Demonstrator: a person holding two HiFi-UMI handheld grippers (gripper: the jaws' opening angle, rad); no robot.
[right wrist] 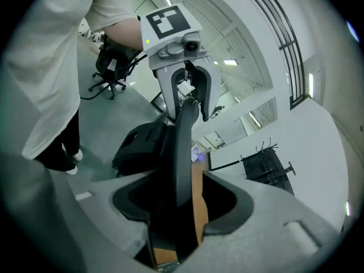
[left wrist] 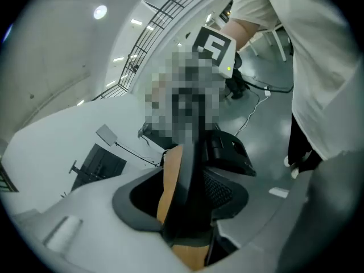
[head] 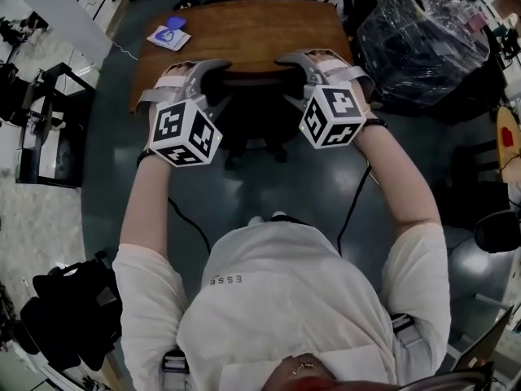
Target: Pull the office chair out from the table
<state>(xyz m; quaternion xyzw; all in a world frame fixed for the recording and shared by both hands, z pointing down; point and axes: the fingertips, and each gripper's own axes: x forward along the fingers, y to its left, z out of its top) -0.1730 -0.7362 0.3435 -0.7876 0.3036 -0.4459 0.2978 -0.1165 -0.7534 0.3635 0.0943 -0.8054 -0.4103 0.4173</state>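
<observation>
Head view: chair tucked under the near edge of the wooden desk, black back facing the person. The back's top edge runs left-right. Left gripper at its left end, right gripper at its right end, both reaching far and angled down. Hands about level with each other, neither clearly nearer. The chair lies straight ahead on the far side, so the pull looks like it goes near, toward the person.

Left gripper view: left gripper released, jaws wide. The chair back edge stands between them with dark gaps on both sides; no squeeze visible. Desk wood shows just behind the edge. Right gripper visible beyond, partly under a mosaic patch.

Right gripper view: right gripper also released, jaws spread around the chair back edge, not clamping. Desk wood just beside it. Left gripper across the back, straddling the same edge.

Judgement: both need to close before pulling; grip not yet made.
</observation>
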